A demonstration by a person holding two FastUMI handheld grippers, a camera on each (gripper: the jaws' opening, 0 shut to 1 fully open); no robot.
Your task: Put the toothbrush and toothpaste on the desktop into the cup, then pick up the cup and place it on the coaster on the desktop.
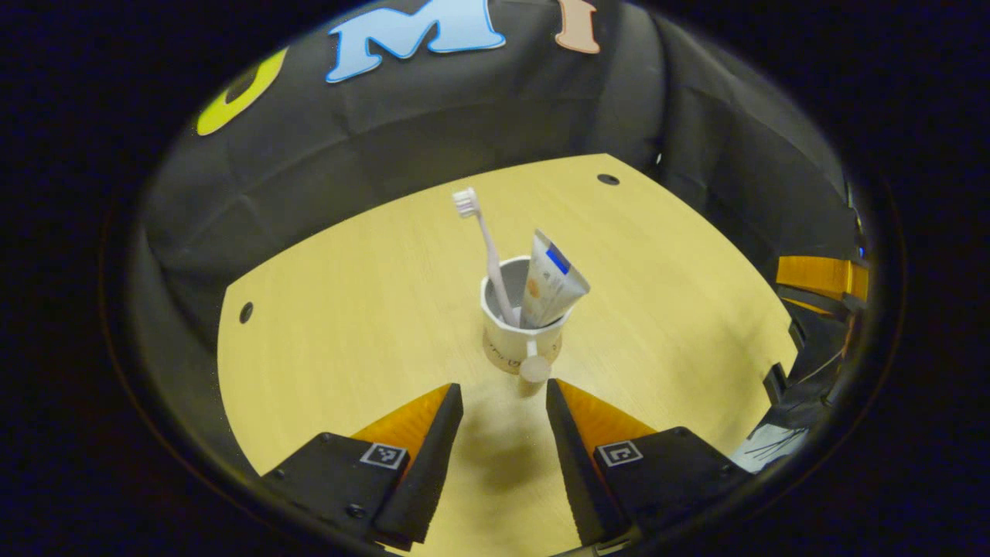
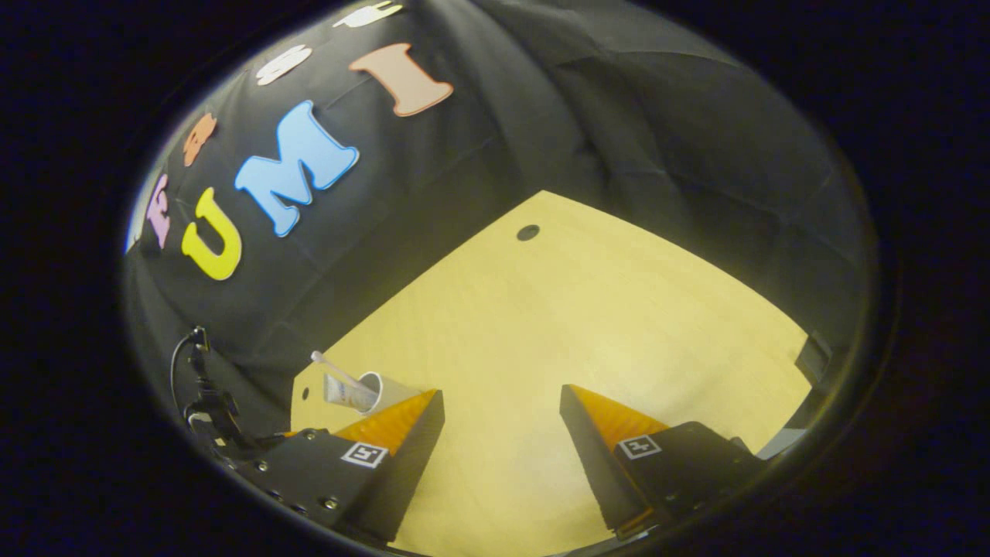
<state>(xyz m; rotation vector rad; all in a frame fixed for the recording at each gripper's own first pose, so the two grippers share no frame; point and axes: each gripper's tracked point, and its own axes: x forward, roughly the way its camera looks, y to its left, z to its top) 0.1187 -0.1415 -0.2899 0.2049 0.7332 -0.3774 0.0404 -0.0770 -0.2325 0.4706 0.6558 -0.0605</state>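
Cup (image 1: 517,329) upright on worktop (image 1: 348,325), just ahead of left tool (image 1: 503,398), fingers apart. Toothbrush (image 1: 486,255) and toothpaste (image 1: 551,280) already inside. Right tool (image 2: 501,402) apart, holding nothing. Remaining: grasp cup, move to coaster.

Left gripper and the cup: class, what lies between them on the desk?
In the left gripper view, bare desktop separates the open left gripper from the cup; its handle faces the gripper.
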